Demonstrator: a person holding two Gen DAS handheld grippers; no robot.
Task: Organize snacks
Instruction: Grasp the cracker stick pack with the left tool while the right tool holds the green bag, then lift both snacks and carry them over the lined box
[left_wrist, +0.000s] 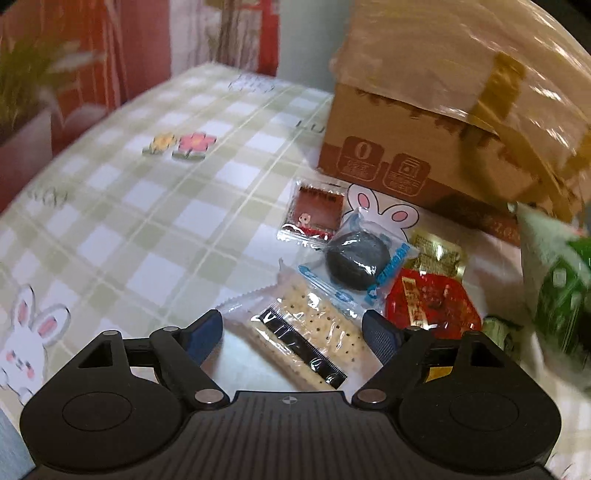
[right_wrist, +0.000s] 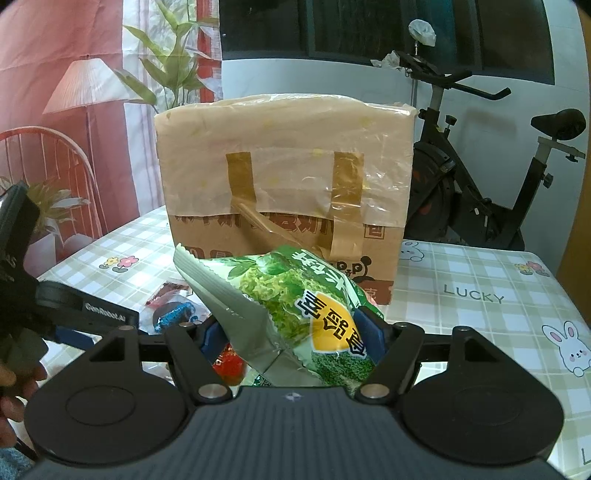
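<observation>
Setting: checked green-and-white tablecloth (left_wrist: 155, 206) with rabbit prints; tall brown cardboard box (right_wrist: 284, 177), taped and film-wrapped, stands at the far side.
Right gripper (right_wrist: 295, 336): pinching a puffed green foil snack bag (right_wrist: 291, 306) between its blue pads, lifted clear of the cloth, just in front of the box.
Left gripper (left_wrist: 291, 336): jaws spread, nothing clamped; poised over a clear-wrapped pale cracker sandwich (left_wrist: 314, 336) lying near, between the fingers.
Loose snacks: beyond the cracker, a dark round cake in a blue-printed clear wrapper (left_wrist: 354, 262); right of it a red foil packet (left_wrist: 432, 302); farther off a small red-brown square sachet (left_wrist: 314, 214); all close below the box.
Handling, green bag: judged light, air-filled, slippery film, contents crushable; best held at the crimped seam, gently.
Handling, cracker: judged light, brittle, slick wrap; take across the short sides with mild pressure.
</observation>
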